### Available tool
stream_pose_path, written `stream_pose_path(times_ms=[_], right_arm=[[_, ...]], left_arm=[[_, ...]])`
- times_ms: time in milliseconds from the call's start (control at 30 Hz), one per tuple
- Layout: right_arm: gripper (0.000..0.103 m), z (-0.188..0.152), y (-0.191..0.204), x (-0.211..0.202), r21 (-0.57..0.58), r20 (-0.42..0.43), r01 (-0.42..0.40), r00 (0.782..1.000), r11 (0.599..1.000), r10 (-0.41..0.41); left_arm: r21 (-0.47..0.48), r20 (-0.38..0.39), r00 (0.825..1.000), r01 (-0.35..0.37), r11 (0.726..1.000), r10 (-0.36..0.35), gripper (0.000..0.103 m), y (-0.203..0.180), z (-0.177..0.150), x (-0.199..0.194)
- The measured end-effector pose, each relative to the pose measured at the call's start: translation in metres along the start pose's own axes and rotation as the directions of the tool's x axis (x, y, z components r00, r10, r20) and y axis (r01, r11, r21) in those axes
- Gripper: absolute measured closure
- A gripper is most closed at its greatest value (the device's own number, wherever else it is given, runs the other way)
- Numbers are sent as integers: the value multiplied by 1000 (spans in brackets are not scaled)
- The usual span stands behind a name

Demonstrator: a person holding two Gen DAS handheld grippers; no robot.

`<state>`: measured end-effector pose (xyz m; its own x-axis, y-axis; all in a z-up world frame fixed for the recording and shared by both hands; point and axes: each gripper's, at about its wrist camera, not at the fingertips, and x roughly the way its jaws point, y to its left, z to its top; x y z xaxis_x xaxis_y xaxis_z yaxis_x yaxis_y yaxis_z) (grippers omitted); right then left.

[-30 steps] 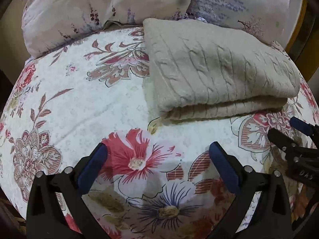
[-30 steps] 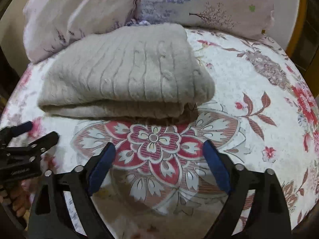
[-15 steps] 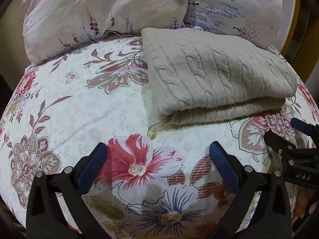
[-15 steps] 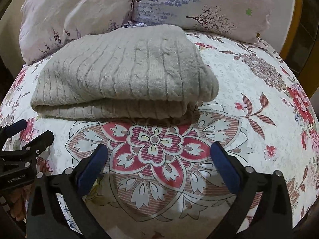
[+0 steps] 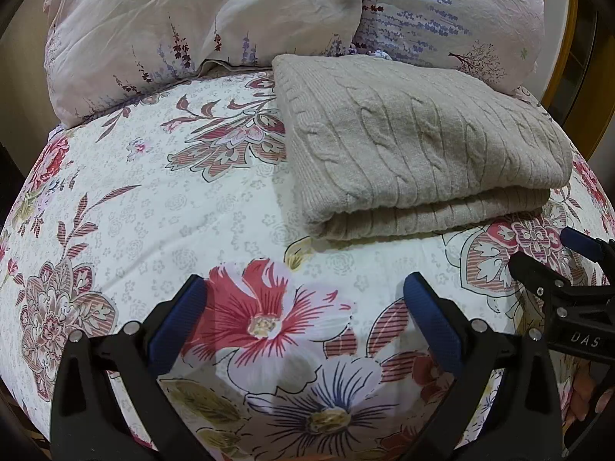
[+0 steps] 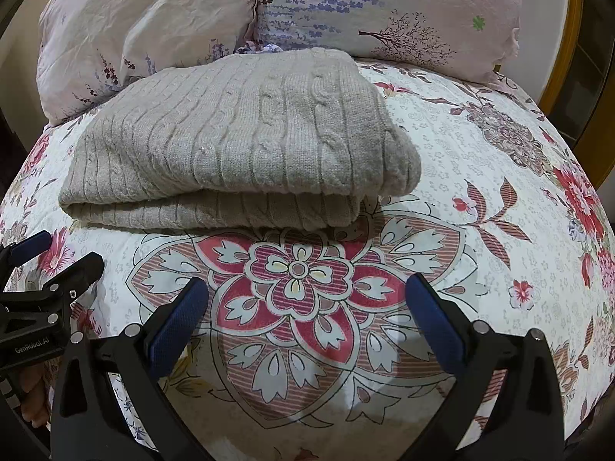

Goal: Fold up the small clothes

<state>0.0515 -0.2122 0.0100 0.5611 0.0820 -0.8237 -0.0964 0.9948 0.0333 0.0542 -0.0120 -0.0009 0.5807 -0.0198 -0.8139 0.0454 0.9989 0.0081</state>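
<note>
A beige cable-knit sweater [image 5: 415, 153] lies folded in a neat rectangle on the floral bedsheet [image 5: 161, 207], its folded edge facing me; it also shows in the right wrist view [image 6: 246, 150]. My left gripper [image 5: 303, 299] is open and empty, hovering over the sheet a short way in front of the sweater's left corner. My right gripper [image 6: 307, 299] is open and empty, in front of the sweater's right half. Each gripper shows at the edge of the other's view, the right one [image 5: 569, 269] and the left one [image 6: 46, 269].
Two pale floral pillows [image 5: 200, 27] [image 6: 388, 11] lie against the head of the bed just behind the sweater. A wooden frame [image 6: 569, 46] stands at the far right. Bare sheet lies to the left of the sweater [image 5: 115, 192] and to its right [image 6: 499, 192].
Both grippers have drawn back a little and tilted up from the sweater; the pillows show more. The right gripper's jaws opened slightly wider. The sweater has not moved.
</note>
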Motion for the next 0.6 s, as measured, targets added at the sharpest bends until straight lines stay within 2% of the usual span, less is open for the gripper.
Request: stream_pose_path(times_ms=[600], right_arm=[[1, 0, 0, 0, 1, 1, 1, 1000, 1000, -1]], left_arm=[[-2, -4, 1000, -2, 1000, 2, 2, 1, 2, 0]])
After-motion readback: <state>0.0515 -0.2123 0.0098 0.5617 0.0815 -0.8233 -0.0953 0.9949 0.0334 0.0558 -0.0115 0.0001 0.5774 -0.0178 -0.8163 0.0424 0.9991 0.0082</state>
